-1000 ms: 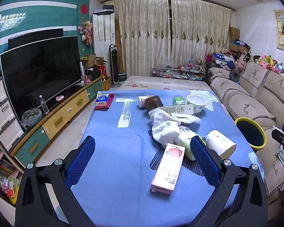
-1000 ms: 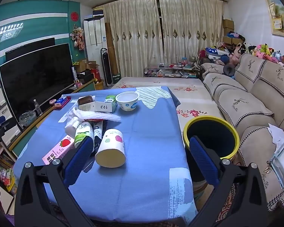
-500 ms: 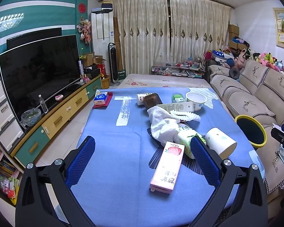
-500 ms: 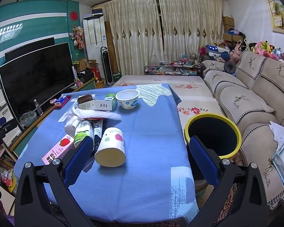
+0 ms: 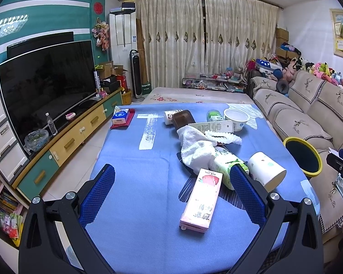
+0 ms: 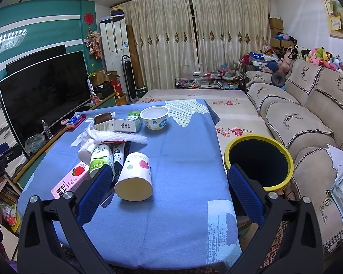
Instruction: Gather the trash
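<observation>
Right wrist view: both grippers hover spread and empty over the trash, nothing collected yet.

Nearest, the right gripper (image 6: 169, 189) has eased slightly forward over the last second, jaws wide apart, holding nothing; the paper cup (image 6: 135, 178) on its side now lies just ahead between the fingers, so I judge it the likely first pick. Right of the cup, beside the desk (image 6: 185, 223), stands the yellow-rimmed bin (image 6: 259, 159), mouth open. Left of the cup lies the pink strawberry carton (image 6: 71, 180), and the left gripper (image 5: 171, 194), equally spread and empty, hangs level above it, barely shifted. Just behind the cup sit the green bottle (image 6: 100, 159) and white towel (image 6: 116, 137); farther back, the yogurt tub (image 6: 154, 117).
</observation>
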Motion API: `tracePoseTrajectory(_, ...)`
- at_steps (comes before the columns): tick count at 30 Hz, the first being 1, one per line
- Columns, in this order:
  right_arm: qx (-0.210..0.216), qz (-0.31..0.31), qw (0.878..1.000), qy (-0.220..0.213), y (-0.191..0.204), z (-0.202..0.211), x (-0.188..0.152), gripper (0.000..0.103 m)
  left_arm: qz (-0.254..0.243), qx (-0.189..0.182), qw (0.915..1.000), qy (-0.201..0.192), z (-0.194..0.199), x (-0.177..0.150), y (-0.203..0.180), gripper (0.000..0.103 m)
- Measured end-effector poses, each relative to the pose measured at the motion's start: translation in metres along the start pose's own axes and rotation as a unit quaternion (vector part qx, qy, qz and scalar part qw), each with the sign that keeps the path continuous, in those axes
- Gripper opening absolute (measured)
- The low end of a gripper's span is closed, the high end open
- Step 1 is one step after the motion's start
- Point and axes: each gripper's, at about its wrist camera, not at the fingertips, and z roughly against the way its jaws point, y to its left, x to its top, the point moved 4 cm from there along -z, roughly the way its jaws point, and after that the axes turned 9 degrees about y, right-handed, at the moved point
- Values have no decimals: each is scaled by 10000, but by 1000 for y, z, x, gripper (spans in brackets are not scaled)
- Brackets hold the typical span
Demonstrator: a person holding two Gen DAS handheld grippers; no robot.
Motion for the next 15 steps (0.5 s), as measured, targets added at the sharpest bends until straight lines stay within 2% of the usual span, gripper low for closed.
tracePoseTrajectory(15, 2, -23, 10000, 37, 1, -7, -2, 97, -20, -13, 10000, 60, -4, -2, -4, 99)
